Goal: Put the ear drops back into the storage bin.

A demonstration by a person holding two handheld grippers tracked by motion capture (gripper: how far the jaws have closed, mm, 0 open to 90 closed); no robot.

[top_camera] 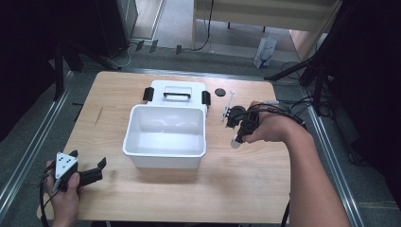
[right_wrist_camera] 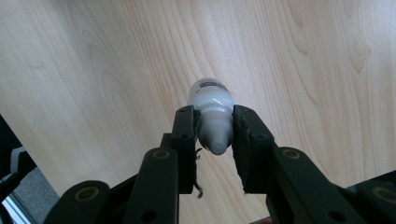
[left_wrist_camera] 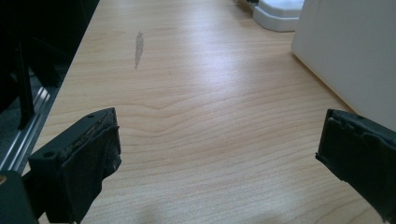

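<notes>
Bottle (right_wrist_camera: 212, 109) label print, illegible

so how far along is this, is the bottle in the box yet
Not yet. Done: the white box stands open, its lid lying behind it, and the right hand-held gripper is shut on the small white bottle, above the table. Left: carrying it, probably into the box. The left hand-held gripper is open.

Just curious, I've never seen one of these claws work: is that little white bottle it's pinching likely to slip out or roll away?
The small white bottle looks smooth, round plastic, so it could slip. The right claw pinches only its narrow cap end, so it may pivot. Laid on the table, it would probably roll; it seems light.
</notes>
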